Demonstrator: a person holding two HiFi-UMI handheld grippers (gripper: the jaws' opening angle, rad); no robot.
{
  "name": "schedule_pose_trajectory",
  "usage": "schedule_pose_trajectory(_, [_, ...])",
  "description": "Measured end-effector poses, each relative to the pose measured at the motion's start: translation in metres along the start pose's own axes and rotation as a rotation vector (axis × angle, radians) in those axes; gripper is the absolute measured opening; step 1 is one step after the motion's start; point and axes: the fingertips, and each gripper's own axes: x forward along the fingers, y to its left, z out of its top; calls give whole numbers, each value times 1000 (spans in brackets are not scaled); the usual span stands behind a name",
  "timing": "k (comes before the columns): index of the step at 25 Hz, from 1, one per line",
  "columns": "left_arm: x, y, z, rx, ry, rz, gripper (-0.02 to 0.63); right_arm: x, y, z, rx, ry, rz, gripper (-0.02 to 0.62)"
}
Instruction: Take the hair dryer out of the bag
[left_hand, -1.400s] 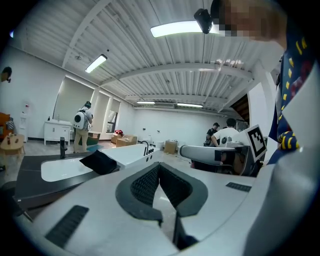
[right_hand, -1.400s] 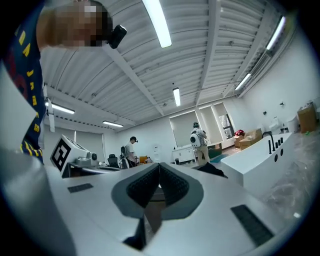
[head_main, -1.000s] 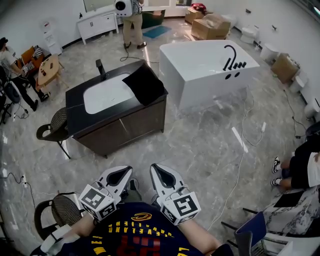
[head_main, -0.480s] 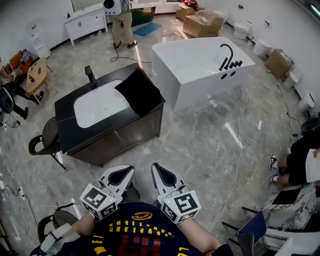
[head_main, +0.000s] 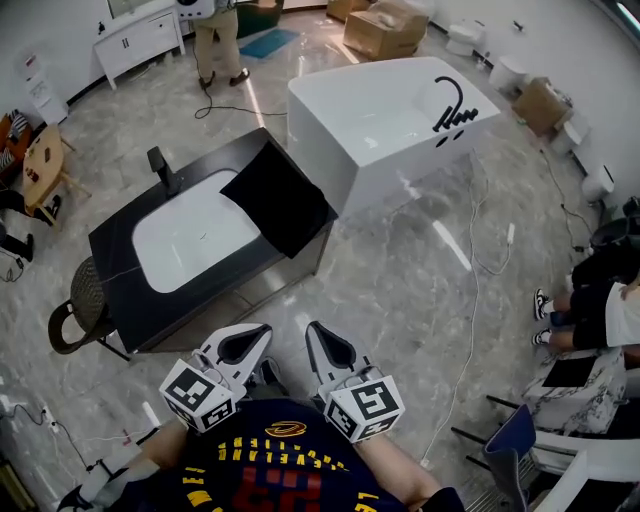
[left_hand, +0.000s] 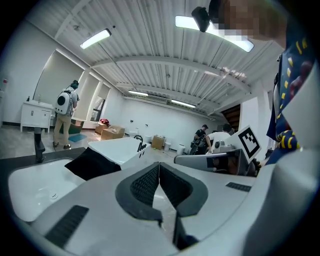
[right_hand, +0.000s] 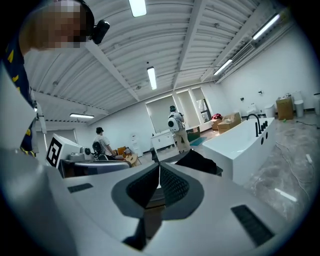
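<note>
A black bag (head_main: 277, 194) lies flat on the right end of a dark vanity counter (head_main: 120, 305), beside its white sink basin (head_main: 188, 241). No hair dryer shows in any view. My left gripper (head_main: 258, 331) and my right gripper (head_main: 313, 330) are held close to my chest, side by side, some way short of the vanity, over the floor. Both are shut with nothing between their jaws. In the left gripper view the bag (left_hand: 92, 163) is ahead to the left; the right gripper view has the bag (right_hand: 199, 161) just beyond the jaw tips.
A white bathtub (head_main: 395, 115) stands behind the vanity to the right. A wicker chair (head_main: 80, 302) sits at the vanity's left. Cables (head_main: 470, 300) trail over the marble floor. One person stands at the back (head_main: 216, 42); another person sits at the right edge (head_main: 590, 305). Cardboard boxes (head_main: 385, 30) lie at the rear.
The vanity and bathtub have slid nearer and lower in the head view as I walk towards them. Both grippers stay shut against my chest.
</note>
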Motion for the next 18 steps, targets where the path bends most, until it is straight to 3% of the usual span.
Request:
schedule_pose_trajectory(4, [7,46,-2,12,20,0,4,26,-4,-7,33,30,-58,9])
schedule_pose_trajectory(11, [60,96,-8,134,83,-6,5,43,-27,-19,78,86,-128,10])
schedule_pose_trajectory(18, [120,120,-17,146,158,9,5,71,-72,-13,135,74,-114,9])
